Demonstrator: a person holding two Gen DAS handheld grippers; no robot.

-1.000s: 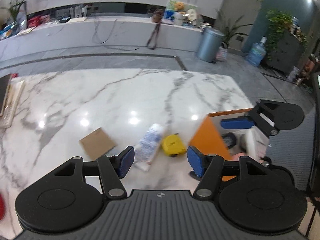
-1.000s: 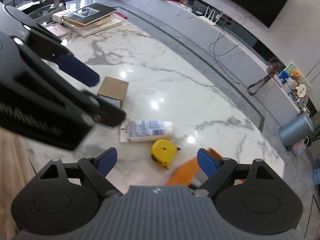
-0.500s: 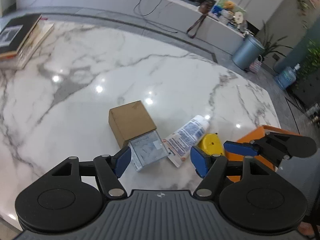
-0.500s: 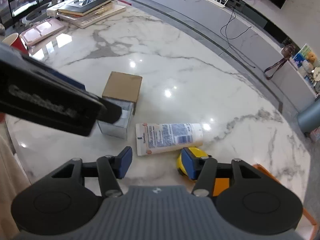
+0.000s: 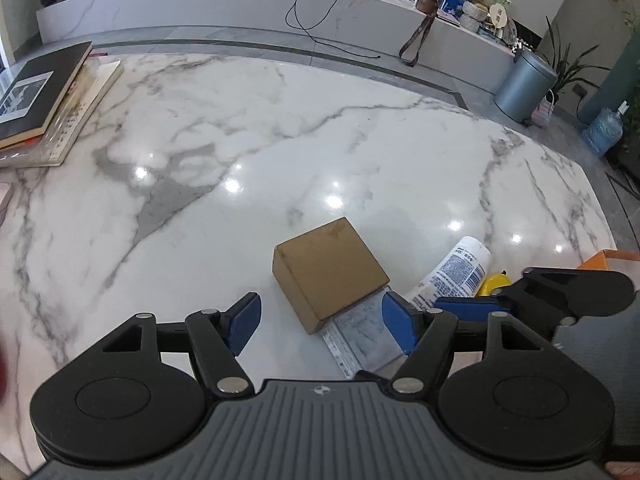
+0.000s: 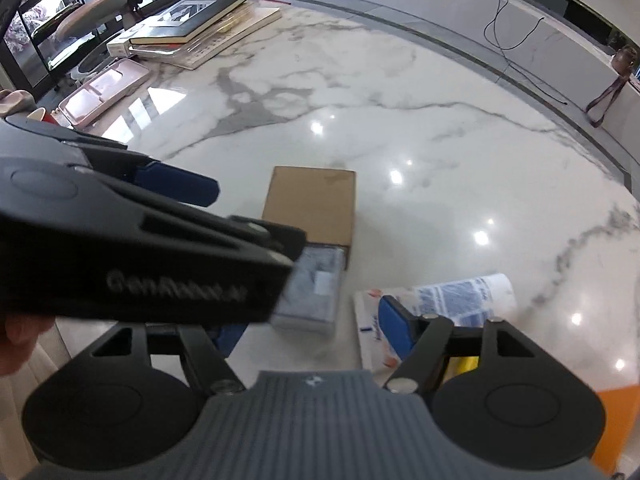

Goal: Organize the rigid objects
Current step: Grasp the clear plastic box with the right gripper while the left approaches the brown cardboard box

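Note:
A brown cardboard box [image 5: 328, 268] [image 6: 312, 208] lies on the white marble table [image 5: 280, 140] with a grey inner tray [image 5: 364, 328] [image 6: 312, 292] sliding out of its near end. My left gripper [image 5: 320, 324] hovers open over the box's near corner, pads apart from it. My right gripper [image 6: 312, 334] has its jaws opening just short of the tray's end, gripping nothing. Right of the box lie a white tube [image 5: 456, 276] [image 6: 440, 304] and a yellow tape measure [image 5: 494, 284] [image 6: 464, 364]. The left gripper's body [image 6: 140, 240] hides part of the tray.
An orange bin [image 5: 612, 258] [image 6: 616, 420] stands at the table's right edge. A stack of books [image 5: 40, 96] [image 6: 192, 12] and a pink tray [image 6: 104, 92] sit at the far left. A hand [image 6: 16, 332] shows at the left edge.
Both grippers have swung left from the orange bin and tape measure and come down over the box. The left jaws widened; the right jaws narrowed, then spread again.

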